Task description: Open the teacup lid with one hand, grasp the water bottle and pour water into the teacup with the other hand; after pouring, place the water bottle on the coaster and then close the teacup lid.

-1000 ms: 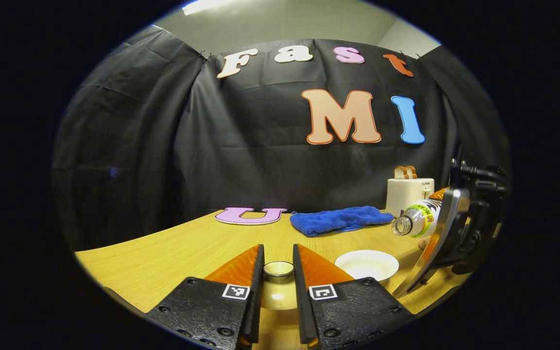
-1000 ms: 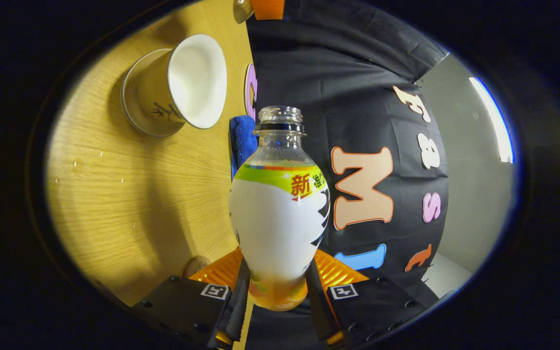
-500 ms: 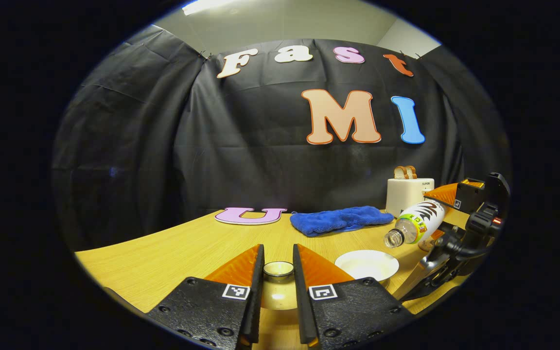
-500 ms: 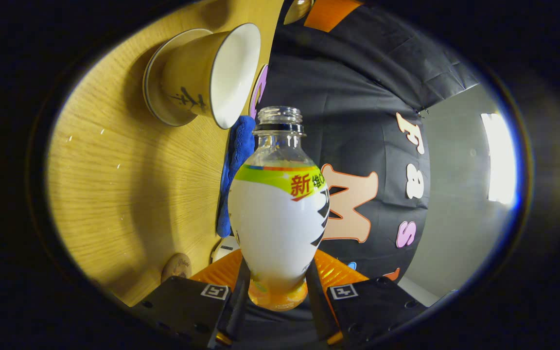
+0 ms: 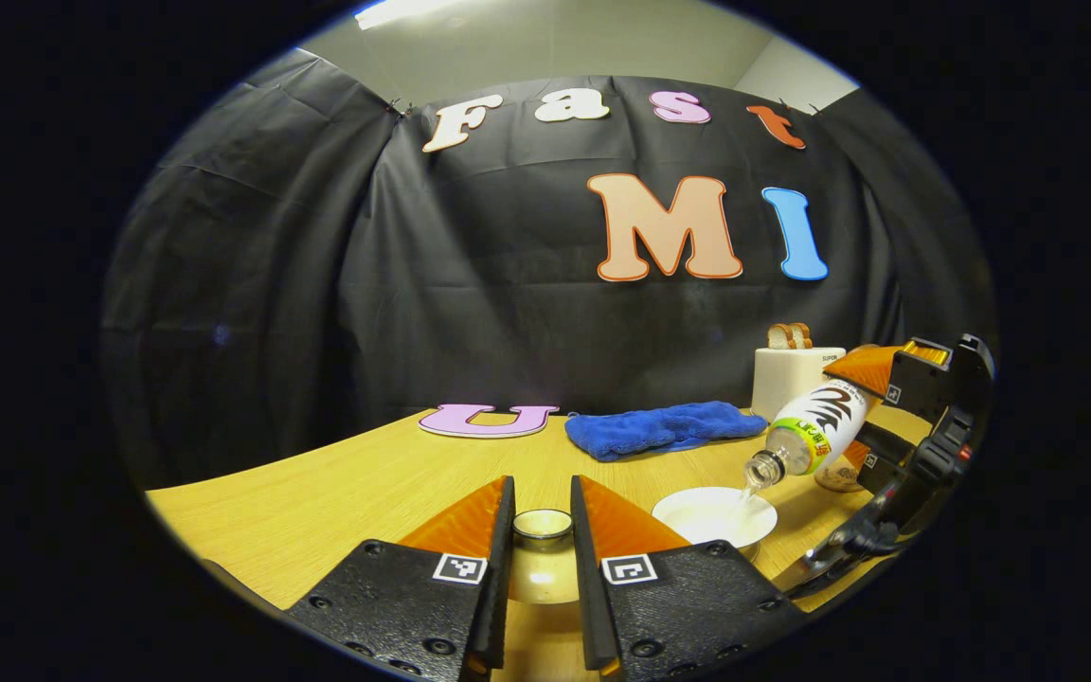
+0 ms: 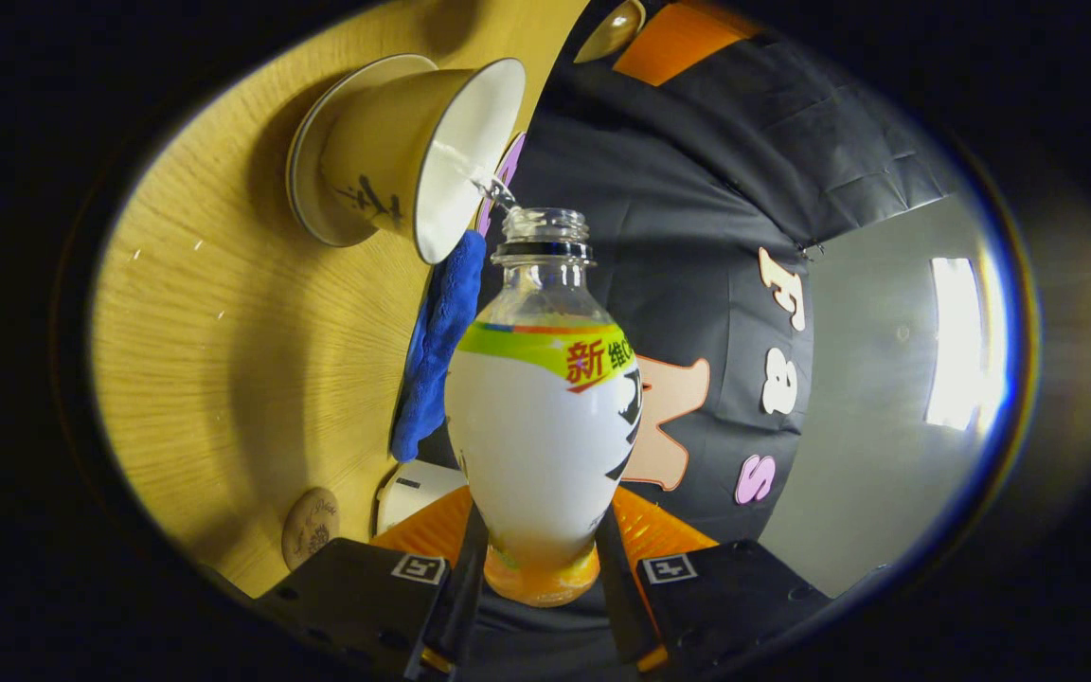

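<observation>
- My right gripper (image 6: 534, 606) is clamped on the lower body of the water bottle (image 6: 545, 417), tipped so its open mouth sits just over the teacup (image 6: 403, 156); a thin stream runs into the cup.
- My left gripper (image 5: 542, 568) pinches the knob of the lid (image 5: 543, 524), held off the cup.
- The bottle looks light, thin-walled and slick, so I would keep the grip low and gentle.
- The right gripper view shows the coaster (image 6: 310, 527) on the table (image 6: 223, 360); the left gripper view shows the bottle's tilt from outside.

Blue towel (image 5: 664, 428) on wooden table (image 5: 337, 493), white toaster (image 5: 795, 376) w/ bread slices (image 5: 789, 335) (far right, behind towel)
</observation>
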A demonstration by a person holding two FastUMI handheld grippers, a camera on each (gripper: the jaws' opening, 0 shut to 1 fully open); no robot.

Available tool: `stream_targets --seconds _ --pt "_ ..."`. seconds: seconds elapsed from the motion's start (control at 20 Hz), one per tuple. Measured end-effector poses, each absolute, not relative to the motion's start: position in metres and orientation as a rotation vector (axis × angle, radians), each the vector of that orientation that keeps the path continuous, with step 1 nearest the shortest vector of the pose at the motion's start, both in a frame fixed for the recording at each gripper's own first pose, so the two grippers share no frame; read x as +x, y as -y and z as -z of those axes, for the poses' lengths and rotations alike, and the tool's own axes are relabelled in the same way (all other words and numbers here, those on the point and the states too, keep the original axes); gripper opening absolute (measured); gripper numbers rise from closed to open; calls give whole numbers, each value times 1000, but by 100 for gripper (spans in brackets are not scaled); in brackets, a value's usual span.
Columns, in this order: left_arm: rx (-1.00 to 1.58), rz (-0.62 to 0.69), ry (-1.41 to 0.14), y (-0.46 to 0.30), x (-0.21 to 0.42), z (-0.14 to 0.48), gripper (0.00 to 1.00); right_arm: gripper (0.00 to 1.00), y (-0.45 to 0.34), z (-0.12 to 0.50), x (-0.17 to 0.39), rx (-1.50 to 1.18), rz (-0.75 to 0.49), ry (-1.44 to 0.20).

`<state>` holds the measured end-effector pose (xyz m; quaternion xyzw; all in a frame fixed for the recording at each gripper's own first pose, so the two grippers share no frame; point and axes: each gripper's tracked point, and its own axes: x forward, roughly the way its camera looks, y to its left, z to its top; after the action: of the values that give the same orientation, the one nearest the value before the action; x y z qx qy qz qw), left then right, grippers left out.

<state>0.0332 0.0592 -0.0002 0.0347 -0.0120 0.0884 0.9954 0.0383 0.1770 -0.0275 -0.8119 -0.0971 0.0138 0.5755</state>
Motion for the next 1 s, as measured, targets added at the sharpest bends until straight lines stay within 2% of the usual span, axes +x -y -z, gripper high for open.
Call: stream_targets --seconds 0.8,0.9,1.0 --pt "69 -176 24 -59 33 0 29 60 -185 16 35 -2019 18 348" --pt "69 -176 24 -59 33 0 29 60 -182 19 37 -1989 -1 317" --pt "69 -176 25 -59 33 0 29 60 -175 31 40 -1872 -60 207"
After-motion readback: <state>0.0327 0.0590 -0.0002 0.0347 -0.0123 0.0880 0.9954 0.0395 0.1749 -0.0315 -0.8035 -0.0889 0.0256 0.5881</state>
